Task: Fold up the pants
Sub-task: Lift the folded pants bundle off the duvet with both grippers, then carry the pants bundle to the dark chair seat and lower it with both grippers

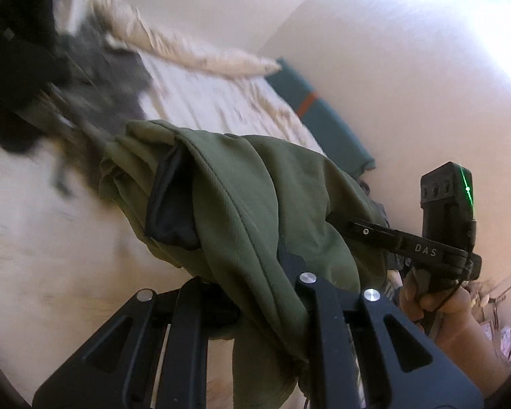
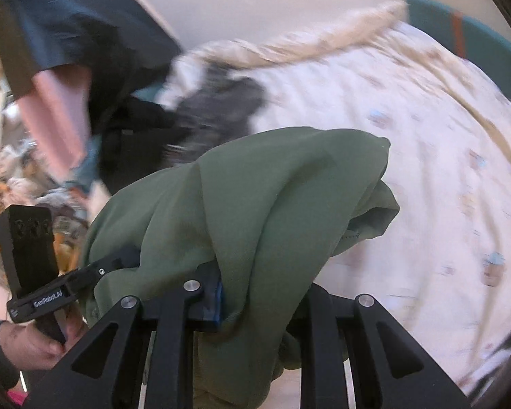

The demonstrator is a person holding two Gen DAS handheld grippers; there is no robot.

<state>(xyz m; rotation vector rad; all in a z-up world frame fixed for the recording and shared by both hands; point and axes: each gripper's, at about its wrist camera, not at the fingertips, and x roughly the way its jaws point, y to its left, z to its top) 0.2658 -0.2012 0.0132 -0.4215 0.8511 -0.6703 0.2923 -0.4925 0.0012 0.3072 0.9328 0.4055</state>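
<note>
The olive green pants hang bunched in the air above the bed, with a black pocket lining turned out. My left gripper is shut on the pants, its fingertips buried in the cloth. My right gripper is also shut on the pants, which drape over its fingers. In the left wrist view the right gripper reaches into the cloth from the right. In the right wrist view the left gripper enters the cloth from the left.
Below is a bed with a cream patterned sheet and a rolled beige blanket along its far side. A grey garment and black clothes lie at the bed's far left. A teal mat lies by the wall.
</note>
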